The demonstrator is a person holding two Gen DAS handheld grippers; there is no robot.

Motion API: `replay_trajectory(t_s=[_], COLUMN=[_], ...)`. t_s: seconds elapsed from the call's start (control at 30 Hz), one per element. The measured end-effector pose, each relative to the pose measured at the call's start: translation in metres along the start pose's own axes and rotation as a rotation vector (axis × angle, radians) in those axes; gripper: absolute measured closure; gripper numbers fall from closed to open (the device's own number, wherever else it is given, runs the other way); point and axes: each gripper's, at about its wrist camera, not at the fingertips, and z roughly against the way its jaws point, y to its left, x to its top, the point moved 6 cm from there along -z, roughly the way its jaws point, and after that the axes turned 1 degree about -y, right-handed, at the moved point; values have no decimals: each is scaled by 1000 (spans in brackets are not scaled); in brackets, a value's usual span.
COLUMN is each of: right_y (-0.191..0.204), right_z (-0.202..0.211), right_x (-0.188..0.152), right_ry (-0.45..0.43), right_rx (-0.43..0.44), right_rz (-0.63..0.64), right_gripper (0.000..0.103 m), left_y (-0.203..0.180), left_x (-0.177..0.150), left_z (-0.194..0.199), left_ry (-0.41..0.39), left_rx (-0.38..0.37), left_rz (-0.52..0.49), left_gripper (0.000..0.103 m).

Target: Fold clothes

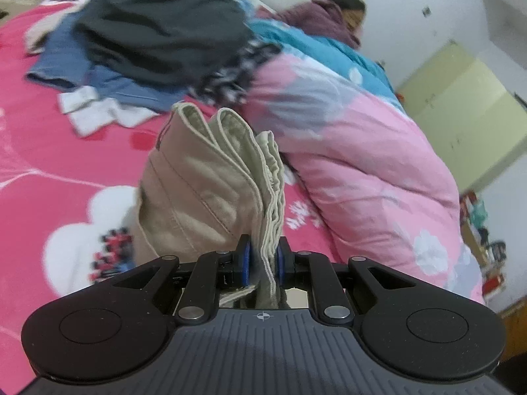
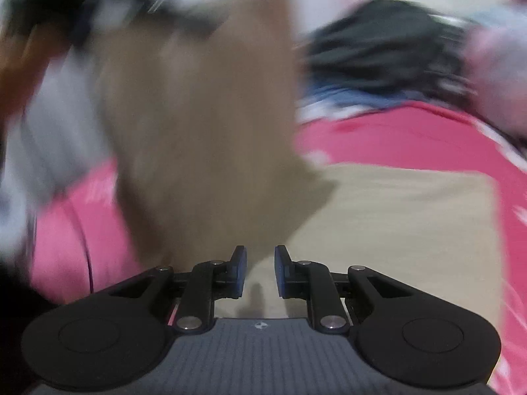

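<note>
A beige garment (image 1: 197, 191), folded into several layers, rises from my left gripper (image 1: 263, 256), which is shut on its bunched edges above the pink flowered bedsheet (image 1: 49, 164). The right wrist view is heavily blurred. There, part of the beige garment (image 2: 197, 115) hangs lifted at the left and another part (image 2: 395, 230) lies flat on the sheet. My right gripper (image 2: 260, 263) is low over the flat part, its jaws a little apart with no cloth clearly between them.
A pile of clothes lies at the far side of the bed: a dark garment (image 1: 164, 33) on blue cloth (image 1: 66, 62) and a white piece (image 1: 89, 112). A pink and blue quilt (image 1: 362, 164) lies bunched along the right. A yellow-green cupboard (image 1: 461, 98) stands beyond.
</note>
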Motion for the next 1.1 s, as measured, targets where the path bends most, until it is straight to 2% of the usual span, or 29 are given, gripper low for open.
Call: replay_trajectory(t_s=[0.17,0.23,0.4,0.43,0.5,0.6,0.67,0.8,0.87,0.97,1.1], right_y=[-89,-112,-149,-155,-164,-176,-181,-186,-185,-187,-195], right_z=[59,78,99,100,107,102,100,91,86,77,59], right_x=[0,-9,-42,-48,-59,-61,-60,-55,-51,-39,-21], right_ry=[-102,-115,-113,-117,-138,-171,-185,-181,-171,-150,-106], right_rx=[-233,-286,-338,-328,-295,-214,-172,-69,-16,51,51], right_rz=[-220,-289,-447,-494,-584,-697,-747,-846,-886,-925,-920], right_gripper=[80,80,80,80,80,70,63,57,50,47,39], left_y=[-36,-43,-61,-63,-66,-70,-69,-56,-45,-31,-35], left_x=[-16,-34,-80,-85,-86,-83,-77,-54,-42,-42,-73], left_z=[-65,-94,-167,-172,-168,-156,-148,-128,-115,-99,-87], left_ry=[102,146,255,265,255,269,251,168,133,127,173], left_rx=[-23,-10,24,24,-1,-138,-166,-146,-141,-60,-6], left_rz=[-89,-142,-272,-272,-265,-190,-139,-38,-9,-99,-321], left_gripper=[89,87,68,66,53,42,30,30,30,32,34])
